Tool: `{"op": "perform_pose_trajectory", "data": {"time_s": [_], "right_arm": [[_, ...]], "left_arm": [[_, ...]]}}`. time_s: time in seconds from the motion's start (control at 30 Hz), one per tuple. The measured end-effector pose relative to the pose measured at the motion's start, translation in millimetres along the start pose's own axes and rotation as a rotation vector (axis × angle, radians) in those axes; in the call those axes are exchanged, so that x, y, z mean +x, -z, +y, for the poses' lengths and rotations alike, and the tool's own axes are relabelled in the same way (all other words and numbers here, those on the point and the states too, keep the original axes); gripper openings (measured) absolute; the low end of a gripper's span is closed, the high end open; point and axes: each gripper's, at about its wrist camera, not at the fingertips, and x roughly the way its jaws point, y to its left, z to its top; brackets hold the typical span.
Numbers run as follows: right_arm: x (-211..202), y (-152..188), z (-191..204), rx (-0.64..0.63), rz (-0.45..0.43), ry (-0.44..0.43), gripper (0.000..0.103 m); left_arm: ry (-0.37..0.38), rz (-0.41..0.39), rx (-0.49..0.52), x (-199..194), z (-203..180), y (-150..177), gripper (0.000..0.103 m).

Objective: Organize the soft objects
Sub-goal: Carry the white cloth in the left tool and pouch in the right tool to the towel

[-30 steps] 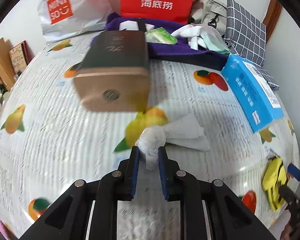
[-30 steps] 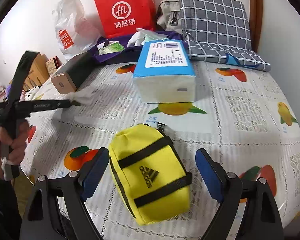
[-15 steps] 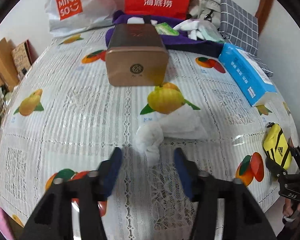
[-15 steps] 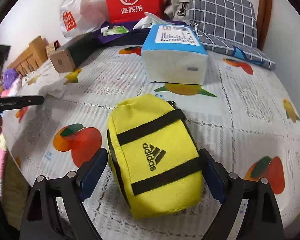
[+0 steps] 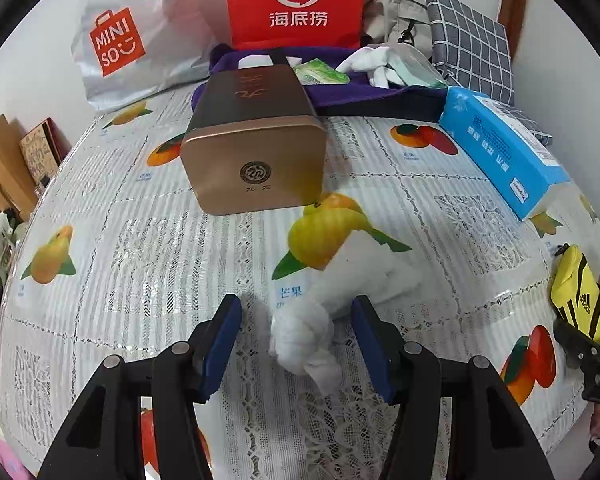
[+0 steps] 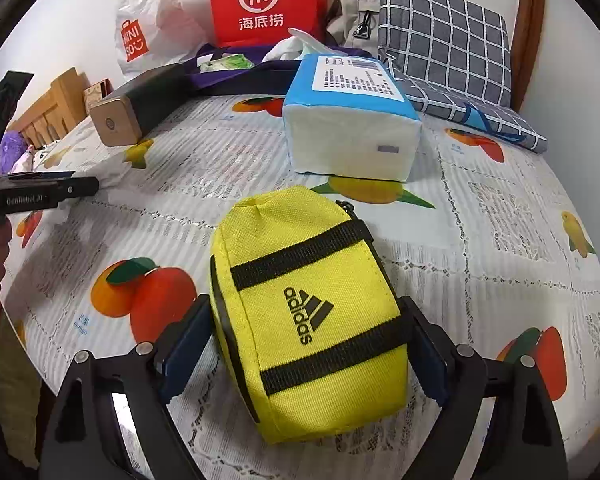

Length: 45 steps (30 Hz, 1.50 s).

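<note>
Left tongs (image 5: 296,344) closing around knotted cloth (image 5: 304,334), pads clear of it

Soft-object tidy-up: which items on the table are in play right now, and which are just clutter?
In play:
- knotted white cloth, between the closing left gripper jaws, untouched
- yellow pouch, between the right gripper jaws

Lying about:
- tissue pack
- gold box
- red bag
- checked cushion
</note>
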Motion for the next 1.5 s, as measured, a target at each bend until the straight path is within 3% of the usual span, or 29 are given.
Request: {"op": "perform_pose_trajectory", "data": {"time_s": [0.03,0.07,0.17,0.43,0.9,1.5], "right_arm": [[0.5,-0.7,-0.4,0.004,-0.001,0.001,0.090],[1.1,-1.9,-0.7,0.009,0.000,0.002,0.089],[1.8,-5.8,-1.0,0.014,0.005,0.012,0.084],[-2.0,-18.2,3.0,0.009,0.022,0.008,0.074],[-42.8,-61.6,3.0,0.009,-0.079,-0.029,0.074],[-68.9,-120.0,-19.2,0.075,-0.164,-0.043,0.074]], "left_arm": [[0.005,-0.003,-0.007,-0.4,1.1,-0.3,0.046],[0.004,-0.005,-0.018,-0.5,2.8,-1.0,0.035],[0.013,0.001,-0.032,-1.1,5.7,-1.5,0.023],[0.069,0.023,-0.059,-7.1,11.2,-1.7,0.021],[0.079,-0.039,-0.063,-41.7,4.3,-26.0,0.021],[0.075,-0.092,-0.154,-67.1,26.9,-64.7,0.021]]}}
